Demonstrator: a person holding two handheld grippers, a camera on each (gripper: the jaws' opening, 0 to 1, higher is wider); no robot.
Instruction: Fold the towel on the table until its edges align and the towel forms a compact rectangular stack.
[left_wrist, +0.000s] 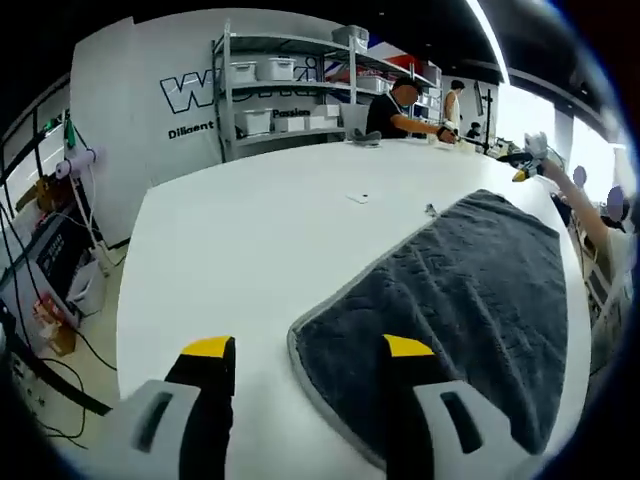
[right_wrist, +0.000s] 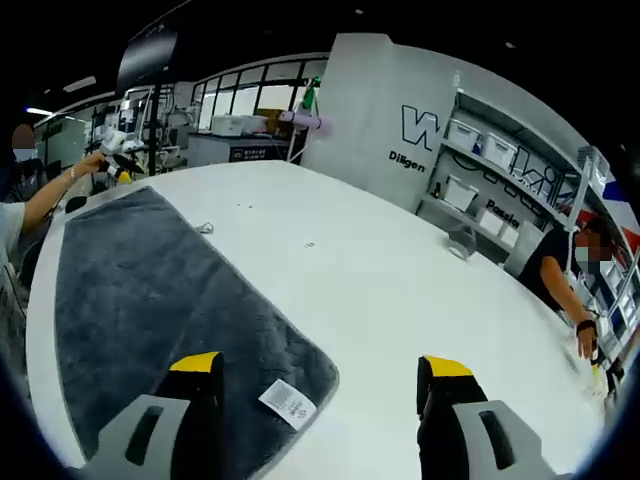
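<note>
Both the left gripper (left_wrist: 308, 350) and right gripper (right_wrist: 322, 368) hover with jaws spread, empty, over the towel's (left_wrist: 470, 300) near corners. The towel lies flat and unfolded on the table (left_wrist: 250, 230), stretching far; all folding remains.

table (left_wrist: 250, 230): white | on it: grey towel (left_wrist: 470, 300), flat

Towel (left_wrist: 470, 300) lies flat on table (left_wrist: 250, 240), near corner just ahead of left gripper (left_wrist: 308, 350) between its jaws. In right gripper view, towel's label (right_wrist: 288, 403) sits at corner by right gripper (right_wrist: 322, 370). Shelving (left_wrist: 290, 85) behind table.
</note>
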